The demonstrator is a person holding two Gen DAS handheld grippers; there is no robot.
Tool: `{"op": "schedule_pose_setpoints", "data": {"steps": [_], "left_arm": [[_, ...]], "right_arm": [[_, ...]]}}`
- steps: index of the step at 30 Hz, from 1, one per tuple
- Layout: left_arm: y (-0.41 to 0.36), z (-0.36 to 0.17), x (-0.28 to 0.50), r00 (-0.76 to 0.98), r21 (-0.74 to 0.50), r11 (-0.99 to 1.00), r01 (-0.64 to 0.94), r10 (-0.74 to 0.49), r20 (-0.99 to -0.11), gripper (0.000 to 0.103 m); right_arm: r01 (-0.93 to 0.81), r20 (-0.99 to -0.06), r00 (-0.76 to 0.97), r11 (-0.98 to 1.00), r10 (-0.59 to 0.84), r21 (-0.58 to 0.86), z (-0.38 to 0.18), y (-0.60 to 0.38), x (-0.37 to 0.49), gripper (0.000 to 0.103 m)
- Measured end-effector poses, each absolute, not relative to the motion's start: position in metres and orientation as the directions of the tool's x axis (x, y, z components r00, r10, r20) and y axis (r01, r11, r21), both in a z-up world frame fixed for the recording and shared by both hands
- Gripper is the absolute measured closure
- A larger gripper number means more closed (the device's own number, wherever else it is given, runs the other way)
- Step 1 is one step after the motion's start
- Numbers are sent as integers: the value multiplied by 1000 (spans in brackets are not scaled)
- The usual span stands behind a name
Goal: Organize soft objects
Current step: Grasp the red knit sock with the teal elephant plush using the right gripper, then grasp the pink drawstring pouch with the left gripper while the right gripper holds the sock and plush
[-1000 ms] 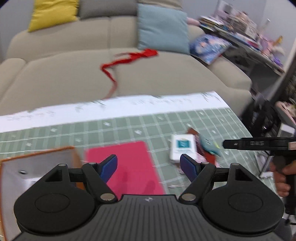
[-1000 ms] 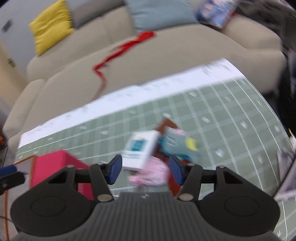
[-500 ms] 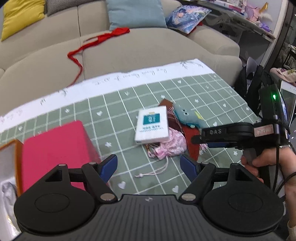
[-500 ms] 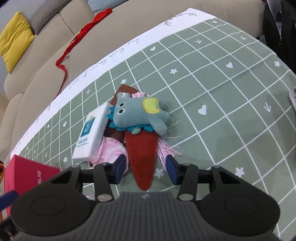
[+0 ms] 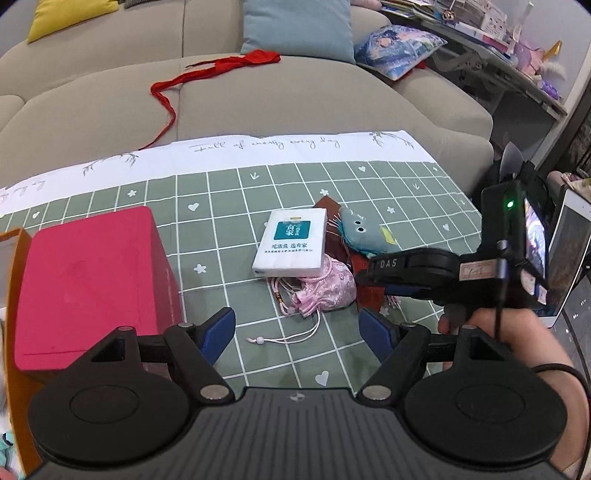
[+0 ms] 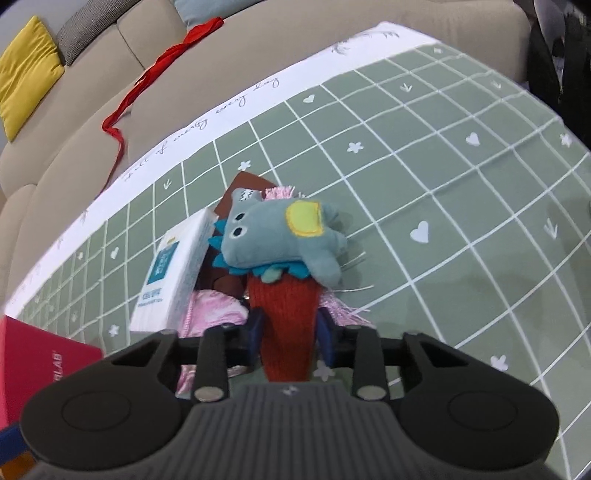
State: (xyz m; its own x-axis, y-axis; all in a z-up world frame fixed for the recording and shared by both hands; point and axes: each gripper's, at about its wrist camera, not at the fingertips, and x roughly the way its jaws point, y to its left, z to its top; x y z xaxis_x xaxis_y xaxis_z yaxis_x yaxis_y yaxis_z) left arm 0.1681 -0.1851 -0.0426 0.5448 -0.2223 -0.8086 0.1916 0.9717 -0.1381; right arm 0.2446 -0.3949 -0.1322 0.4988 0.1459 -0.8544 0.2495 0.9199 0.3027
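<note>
Right claw (image 6: 290, 326) is clamped on the red knit piece (image 6: 286, 321), low centre of the right wrist view, blue fingers (image 6: 255, 325) pressing both sides of it. The blue plush toy (image 6: 280, 240) lies on the far end of the red knit piece, face toward the left of frame (yellow patch on its back). Pink fringe (image 6: 343, 308) sticks out right of the claw. The white tissue pack (image 6: 173, 273) sits left of the toy, tilted, resting on the pink pouch (image 6: 212, 314). A brown piece (image 6: 251, 184) shows behind the toy.

Left claw (image 5: 295, 334) is apart and holds nothing, bottom centre of the left wrist view, hovering over the green checked cloth (image 5: 229, 206) on the counter. Pouch cord (image 5: 291, 332) lies between its fingers. In this view the pile sits mid-frame, with the right claw reaching in from the right edge. Pink box (image 5: 88, 284) at left, well apart from the pile. Beige sofa (image 5: 258, 92) across the top, red ribbon (image 5: 207, 72) lying on it, blue cushion (image 5: 299, 26) upper centre.
</note>
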Motion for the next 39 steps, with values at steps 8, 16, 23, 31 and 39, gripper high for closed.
{"op": "schedule_pose_setpoints", "data": {"steps": [8,16,23,31,39], "left_arm": [[-178,-36,155,536,-154,971,185,-231,-812,13],[-173,-40,139,536,-209,964,162,-264,-802,13],[-164,-49,133,515,-229,965,131,-264,-816,13],[-150,-57,126,500,-287,953,100,-298,-813,13],[-157,-70,131,477,-260,958,122,-286,-831,13]], "right_arm": [[222,-844,501,914,192,339,-123,-412,214,99],[243,-882,434,918,186,313,-118,-424,162,99],[270,-854,445,868,271,416,-118,-429,152,65],[320,-847,508,879,156,354,-108,-440,170,55],[317,-863,497,906,92,279,-122,-429,190,48]]}}
